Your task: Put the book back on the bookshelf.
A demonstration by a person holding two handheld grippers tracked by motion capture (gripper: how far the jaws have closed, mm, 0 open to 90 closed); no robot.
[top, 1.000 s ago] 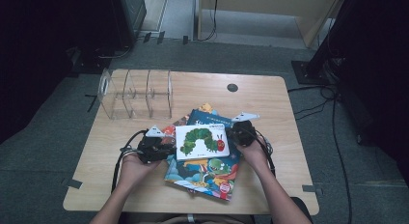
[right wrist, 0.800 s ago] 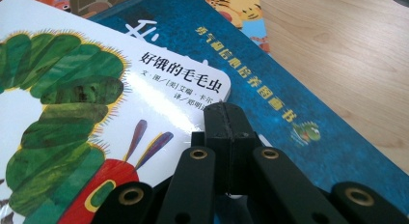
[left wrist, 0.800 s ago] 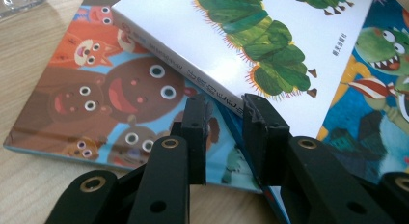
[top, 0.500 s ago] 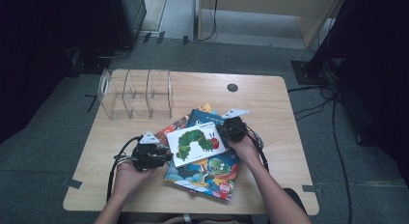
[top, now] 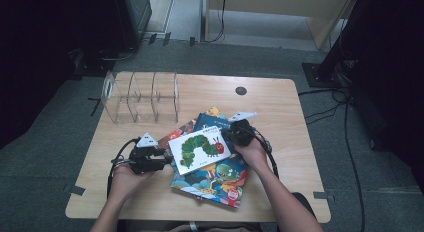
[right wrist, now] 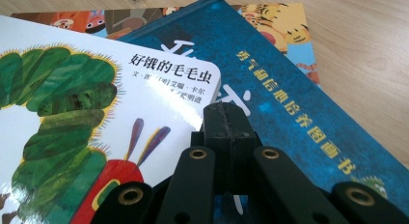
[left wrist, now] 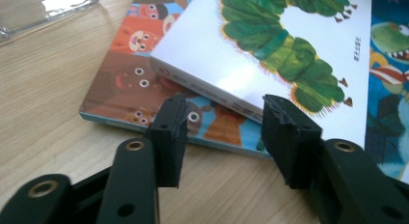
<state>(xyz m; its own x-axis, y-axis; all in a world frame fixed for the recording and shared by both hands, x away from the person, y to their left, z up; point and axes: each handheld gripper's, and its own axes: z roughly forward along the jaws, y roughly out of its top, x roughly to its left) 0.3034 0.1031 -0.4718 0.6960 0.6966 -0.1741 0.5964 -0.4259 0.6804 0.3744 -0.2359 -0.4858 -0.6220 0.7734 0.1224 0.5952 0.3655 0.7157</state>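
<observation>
A white caterpillar picture book (top: 200, 149) (left wrist: 289, 40) (right wrist: 72, 89) lies tilted on top of a loose pile of books on the wooden table (top: 285, 117). Under it are a dark blue book (top: 215, 122) (right wrist: 299, 98), an animal-faces book (left wrist: 130, 64) and a dinosaur book (top: 220, 179). My left gripper (top: 167, 161) (left wrist: 224, 127) stands open just off the white book's near corner; its jaws have just been opening and the pads touch nothing. My right gripper (top: 229, 137) (right wrist: 226, 119) is shut, pads together, with its tips against the white book's right edge.
A clear acrylic rack (top: 140, 97) with upright dividers stands at the back left of the table. A round black hole (top: 241, 90) sits near the table's far edge. Cables trail from both grippers. Dark equipment and cables surround the table on the floor.
My left gripper has let go of the white book and drawn back to the left. The white book has turned, and its left end now points toward the front.
</observation>
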